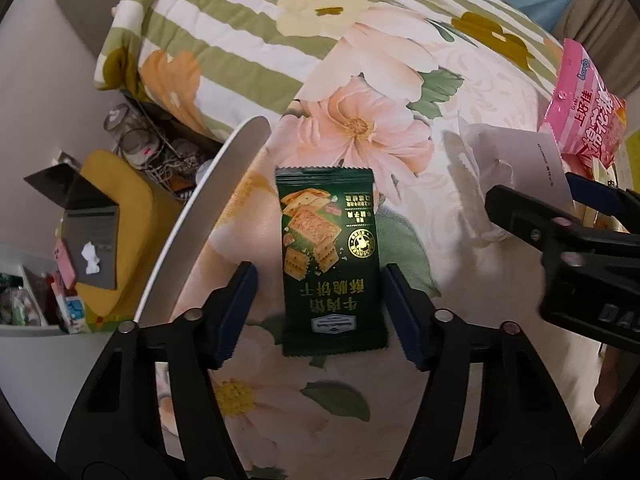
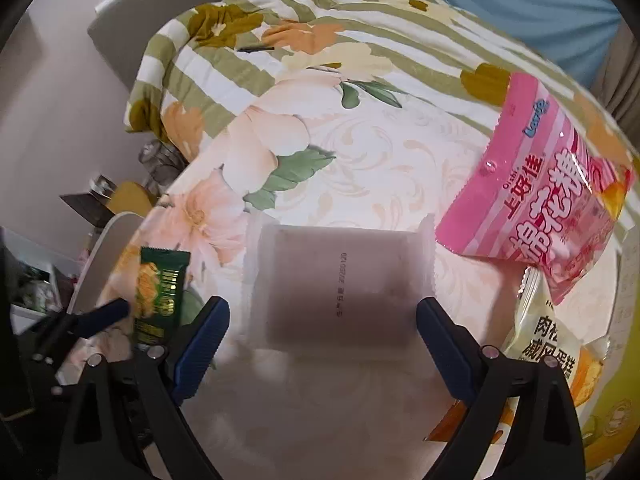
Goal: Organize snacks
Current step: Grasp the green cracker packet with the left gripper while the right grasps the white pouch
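A dark green cracker packet (image 1: 330, 260) lies flat on the floral bedsheet (image 1: 380, 92). My left gripper (image 1: 320, 316) is open, its blue pads on either side of the packet's near end, not touching it. A frosted white packet (image 2: 340, 288) lies flat before my right gripper (image 2: 320, 344), which is open with its pads astride the packet's near end. The green packet (image 2: 160, 296) and the left gripper's fingers (image 2: 100, 316) show at the left of the right wrist view. The right gripper's body (image 1: 560, 240) shows at the right of the left wrist view.
A pink marshmallow bag (image 2: 536, 192) lies at the right, over a pale yellow cake packet (image 2: 548, 340). A folded striped floral quilt (image 2: 240, 40) lies at the far side. A white board edge (image 1: 208, 208) borders the bed on the left, with a cluttered yellow stool (image 1: 116, 216) beyond.
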Tool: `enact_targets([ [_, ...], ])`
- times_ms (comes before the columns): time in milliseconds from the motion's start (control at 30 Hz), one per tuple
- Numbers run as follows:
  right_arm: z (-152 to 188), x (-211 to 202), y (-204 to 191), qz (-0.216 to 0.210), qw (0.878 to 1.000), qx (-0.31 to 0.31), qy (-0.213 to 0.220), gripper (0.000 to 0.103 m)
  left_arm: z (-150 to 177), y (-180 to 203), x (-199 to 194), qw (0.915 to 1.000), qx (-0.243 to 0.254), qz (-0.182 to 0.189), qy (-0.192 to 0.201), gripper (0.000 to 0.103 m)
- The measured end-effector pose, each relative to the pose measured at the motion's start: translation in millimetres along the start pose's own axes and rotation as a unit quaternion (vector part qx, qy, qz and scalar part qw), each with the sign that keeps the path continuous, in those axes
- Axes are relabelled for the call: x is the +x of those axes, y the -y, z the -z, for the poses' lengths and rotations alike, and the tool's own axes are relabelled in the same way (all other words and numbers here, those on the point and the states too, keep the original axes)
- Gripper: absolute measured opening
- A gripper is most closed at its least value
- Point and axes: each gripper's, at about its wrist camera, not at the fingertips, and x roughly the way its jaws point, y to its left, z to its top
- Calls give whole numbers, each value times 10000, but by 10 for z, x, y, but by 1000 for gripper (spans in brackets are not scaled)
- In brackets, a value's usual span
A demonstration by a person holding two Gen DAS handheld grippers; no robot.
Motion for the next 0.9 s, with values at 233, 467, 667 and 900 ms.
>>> enact_targets([
  [233,-21,88,-77,442,9987,-231,104,93,-60,38,2,9998,182,43,93,50],
  [467,-25,182,-87,755,9962,-388,201,94,-120,60,21,9995,307,74,-43,51],
  [667,-71,221,-26,774,9949,-570,299,95,-125,57,20,9994,318,89,-28,47],
  [900,-97,269,143,230,9959,-830,260,97,-125,96,2,9991,400,155,-41,41],
])
